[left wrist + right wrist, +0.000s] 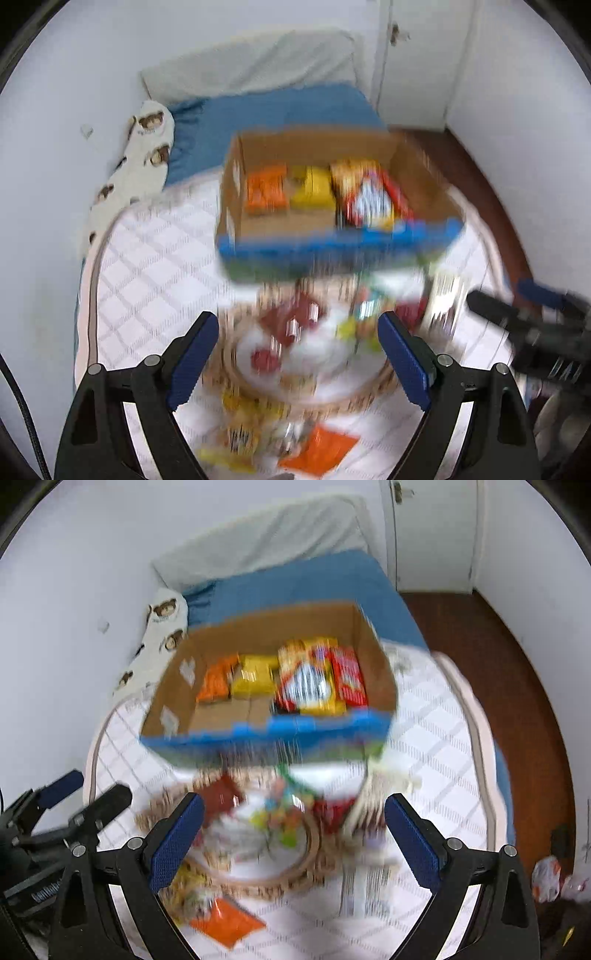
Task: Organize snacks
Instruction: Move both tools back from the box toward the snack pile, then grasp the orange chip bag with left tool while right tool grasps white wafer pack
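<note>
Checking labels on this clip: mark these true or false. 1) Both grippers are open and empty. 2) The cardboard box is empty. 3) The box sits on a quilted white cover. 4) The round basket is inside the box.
1) True: left gripper and right gripper hold nothing.
2) False: the cardboard box holds an orange packet, a yellow one and red ones.
3) True: quilted white cover.
4) False: the round basket lies on the cover in front of the box.
</note>
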Available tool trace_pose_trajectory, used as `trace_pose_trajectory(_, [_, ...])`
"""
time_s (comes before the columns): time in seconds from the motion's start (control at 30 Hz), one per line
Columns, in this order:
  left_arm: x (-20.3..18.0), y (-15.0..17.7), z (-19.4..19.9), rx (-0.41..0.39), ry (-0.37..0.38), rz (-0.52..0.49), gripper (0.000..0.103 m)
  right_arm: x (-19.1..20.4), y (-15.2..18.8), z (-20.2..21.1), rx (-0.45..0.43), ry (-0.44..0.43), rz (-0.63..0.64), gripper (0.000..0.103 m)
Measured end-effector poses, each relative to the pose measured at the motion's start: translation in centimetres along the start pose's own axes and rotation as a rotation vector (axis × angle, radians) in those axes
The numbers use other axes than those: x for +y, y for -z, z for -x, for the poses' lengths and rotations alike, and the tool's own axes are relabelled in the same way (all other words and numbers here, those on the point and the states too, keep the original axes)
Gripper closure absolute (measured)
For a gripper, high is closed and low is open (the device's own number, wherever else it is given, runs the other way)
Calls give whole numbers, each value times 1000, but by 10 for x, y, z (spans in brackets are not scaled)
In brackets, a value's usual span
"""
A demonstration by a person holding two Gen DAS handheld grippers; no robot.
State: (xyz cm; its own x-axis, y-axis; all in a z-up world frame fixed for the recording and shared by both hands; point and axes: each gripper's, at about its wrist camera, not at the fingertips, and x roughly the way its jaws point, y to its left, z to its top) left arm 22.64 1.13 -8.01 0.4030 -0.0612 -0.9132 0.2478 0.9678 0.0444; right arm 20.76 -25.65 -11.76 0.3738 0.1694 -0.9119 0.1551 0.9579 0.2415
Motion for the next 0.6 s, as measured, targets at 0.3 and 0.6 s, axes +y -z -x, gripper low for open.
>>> trace_pose_trajectory(0.3, [-27,132,-87,384,11,-247,15,-52,89,-54,181,61,-98,3])
trace_pose_trajectory(0.6, [-73,151,-143,474,-57,-418,46,-71,98,-116,269,180,-55,12])
